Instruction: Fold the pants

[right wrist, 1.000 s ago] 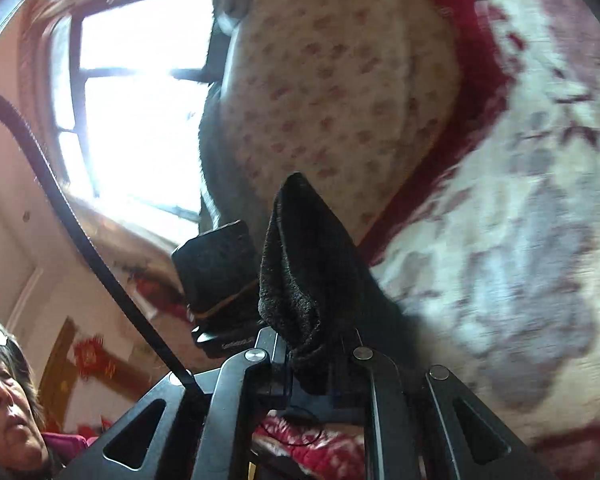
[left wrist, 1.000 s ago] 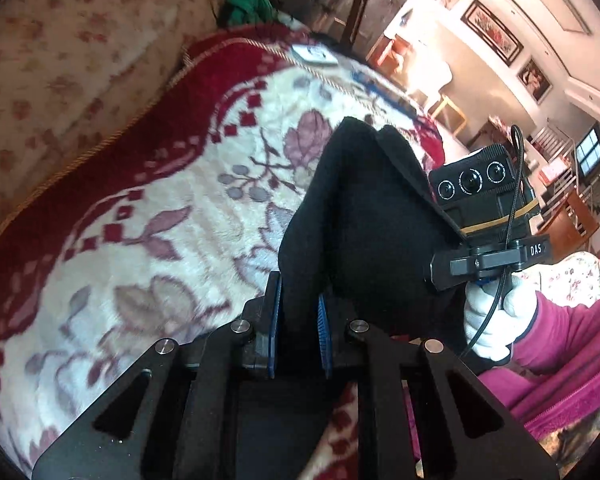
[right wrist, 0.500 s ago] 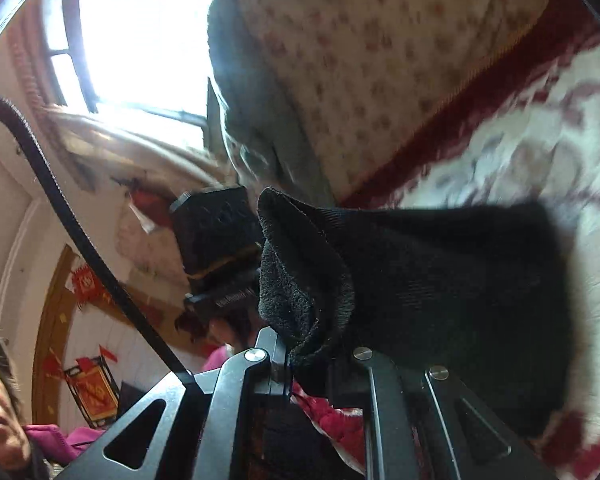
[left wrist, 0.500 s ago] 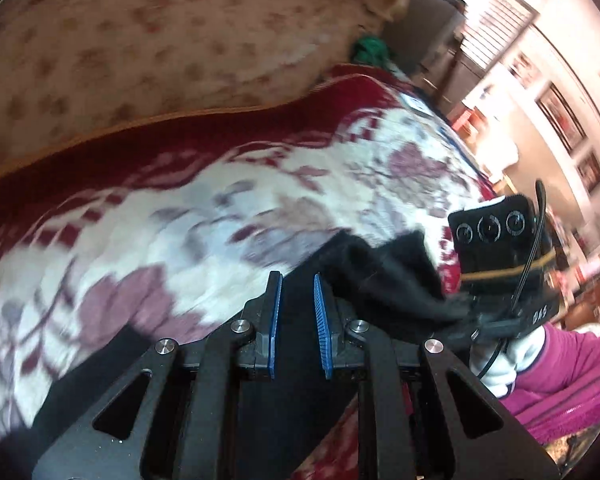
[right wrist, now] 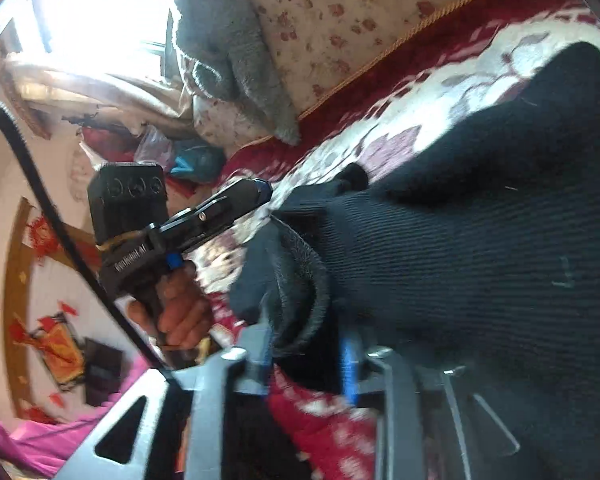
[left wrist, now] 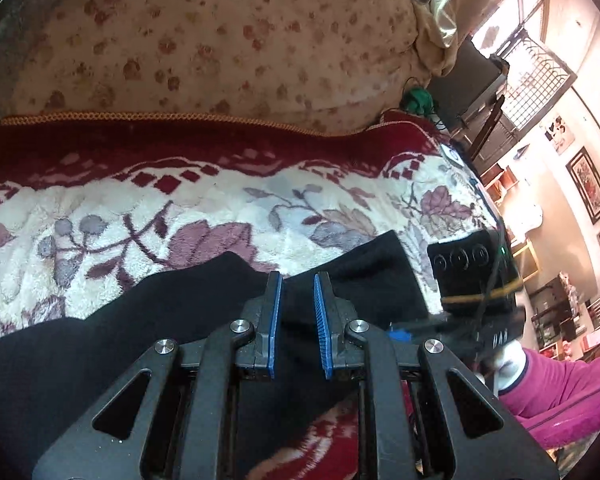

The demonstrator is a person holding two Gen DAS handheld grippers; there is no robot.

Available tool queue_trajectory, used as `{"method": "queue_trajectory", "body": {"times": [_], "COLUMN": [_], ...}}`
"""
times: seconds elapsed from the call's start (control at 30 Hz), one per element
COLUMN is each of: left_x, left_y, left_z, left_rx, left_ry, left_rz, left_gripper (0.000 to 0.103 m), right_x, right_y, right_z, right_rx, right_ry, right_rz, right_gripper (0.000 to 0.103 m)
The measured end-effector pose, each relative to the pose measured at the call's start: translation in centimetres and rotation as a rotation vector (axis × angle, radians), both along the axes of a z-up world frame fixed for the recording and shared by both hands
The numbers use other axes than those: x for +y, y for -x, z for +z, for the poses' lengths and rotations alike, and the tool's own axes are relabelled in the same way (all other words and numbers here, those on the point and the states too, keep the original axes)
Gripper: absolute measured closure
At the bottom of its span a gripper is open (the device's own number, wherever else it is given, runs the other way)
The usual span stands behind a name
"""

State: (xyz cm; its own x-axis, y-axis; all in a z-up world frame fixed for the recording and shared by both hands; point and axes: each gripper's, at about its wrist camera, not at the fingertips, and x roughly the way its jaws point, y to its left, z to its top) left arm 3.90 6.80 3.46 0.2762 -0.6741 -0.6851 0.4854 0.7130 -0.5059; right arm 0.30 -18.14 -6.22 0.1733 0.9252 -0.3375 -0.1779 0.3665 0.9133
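The black pants [left wrist: 172, 320] lie on the red and white flowered blanket [left wrist: 220, 200]. My left gripper [left wrist: 298, 280] is open, its blue pads apart just above the cloth, holding nothing. In the right wrist view the pants [right wrist: 480, 240] spread across the blanket [right wrist: 420, 100], with a ribbed cuff bunched near my right gripper [right wrist: 306, 352]. The right gripper's blue pads stand apart and the cuff lies loose in front of them. The left gripper [right wrist: 244, 196] shows there, held in a bare hand.
A floral cushion [left wrist: 220, 40] rises behind the blanket. A grey towel [right wrist: 228, 52] hangs over it near the window. The other gripper's body [left wrist: 472, 276] and a pink sleeve [left wrist: 560, 392] are at the right. Furniture and pictures [left wrist: 588, 184] stand beyond the bed.
Both grippers carried the pants' end down onto the blanket and let go. The left opened first, the right has now opened. The pants now lie flat.
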Motion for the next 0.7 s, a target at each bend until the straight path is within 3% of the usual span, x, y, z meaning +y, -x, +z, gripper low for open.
{"method": "queue_trajectory", "body": {"times": [0.2, 0.37, 0.57, 0.7], "left_x": [-1.5, -4.2, -6.7, -6.0], "left_y": [2.2, 4.2, 5.4, 4.4], "left_z": [1.2, 0.7, -2.8, -5.4], "left_rx": [-0.02, -0.007, 0.019, 0.079], "left_ry": [0.014, 0.005, -0.113, -0.118], "left_rz": [-0.024, -0.052, -0.026, 0.016], "left_gripper": [0.088, 0.088, 0.088, 0.088], "right_x": [-4.7, -6.7, -8.0, -9.0], "right_y": [0.4, 0.2, -1.7, -1.8], "right_z": [2.3, 3.9, 1.8, 0.8], "right_rx": [-0.012, -0.102, -0.053, -0.049], "right_ry": [-0.034, 0.093, 0.126, 0.12], "right_rz": [-0.119, -0.194, -0.312, -0.347], "right_gripper": [0.067, 0.067, 0.067, 0.069]}}
